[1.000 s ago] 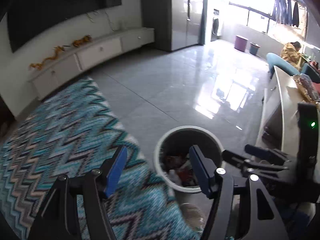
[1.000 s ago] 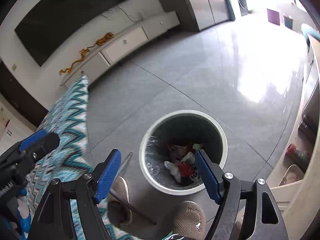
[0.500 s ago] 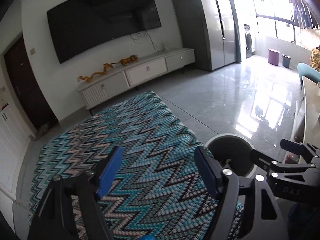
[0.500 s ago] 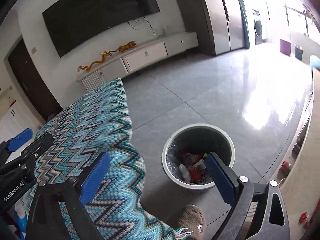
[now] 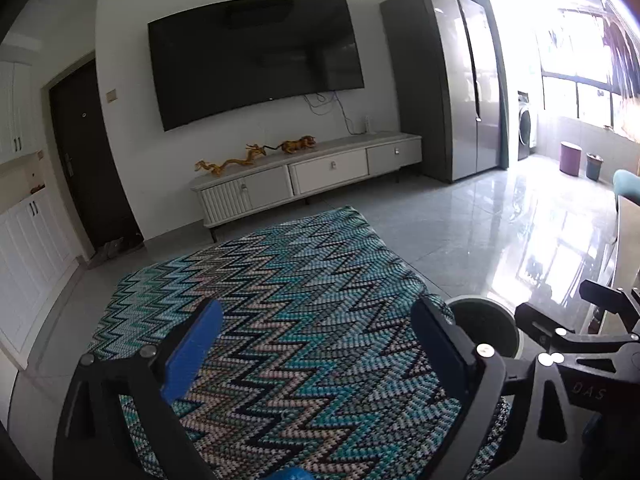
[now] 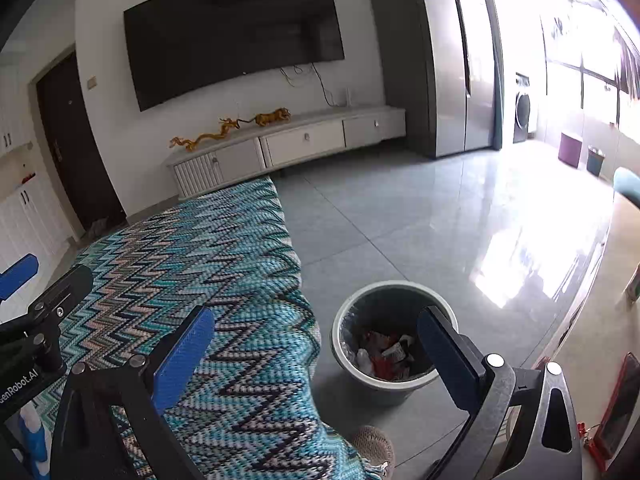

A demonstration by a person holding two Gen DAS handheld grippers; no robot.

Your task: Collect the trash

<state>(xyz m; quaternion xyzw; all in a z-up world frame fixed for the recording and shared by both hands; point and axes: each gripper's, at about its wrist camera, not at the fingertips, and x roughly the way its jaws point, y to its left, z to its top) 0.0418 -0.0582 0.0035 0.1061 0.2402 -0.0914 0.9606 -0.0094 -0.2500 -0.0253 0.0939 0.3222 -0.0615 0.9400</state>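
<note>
A round grey bin with a pale rim [image 6: 394,338] stands on the tiled floor beside the rug; it holds red and white wrappers [image 6: 384,356]. In the left wrist view only its rim [image 5: 486,322] shows at the lower right. My right gripper [image 6: 316,354] is open and empty, raised above the rug edge and the bin. My left gripper [image 5: 320,350] is open and empty over the rug. No loose trash shows on the rug or the floor.
A blue zigzag rug [image 5: 296,300] covers the floor at left. A low white TV cabinet [image 5: 308,180] stands at the far wall under a TV. A tall grey fridge [image 5: 452,92] is at the back right. A table edge [image 6: 600,320] runs along the right. A slippered foot [image 6: 372,450] is below.
Both grippers have lifted and tilted up from looking down into the bin to looking across the room. The bin has slid to the lower right of each view. Both stayed open.
</note>
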